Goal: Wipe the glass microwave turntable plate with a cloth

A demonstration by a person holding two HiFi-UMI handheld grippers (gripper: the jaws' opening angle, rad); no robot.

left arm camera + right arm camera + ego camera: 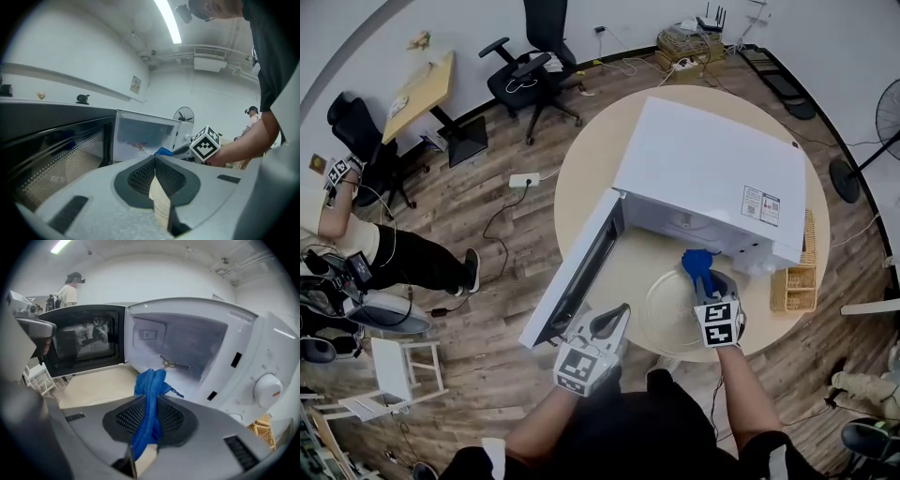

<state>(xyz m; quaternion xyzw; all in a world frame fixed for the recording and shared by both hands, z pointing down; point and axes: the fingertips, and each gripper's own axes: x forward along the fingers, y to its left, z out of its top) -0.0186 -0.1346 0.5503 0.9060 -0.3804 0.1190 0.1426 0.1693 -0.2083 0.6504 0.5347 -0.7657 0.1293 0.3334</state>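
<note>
The glass turntable plate (667, 314) lies flat on the round wooden table (581, 178), just in front of the open white microwave (712, 169). My right gripper (703, 281) hovers over the plate's far right part, shut on a bunched blue cloth (696, 262). In the right gripper view the cloth (150, 392) hangs pinched between the jaws, in front of the empty oven cavity (178, 345). My left gripper (612, 322) is at the table's near edge, left of the plate, beside the open door (572, 281); its jaws are closed with nothing in them (154, 161).
The door (84, 341) swings out to the left and walls off that side. A wicker basket (794, 286) stands at the table's right edge. Office chairs (530, 66), a desk (422, 89) and a seated person (366, 244) are on the floor beyond.
</note>
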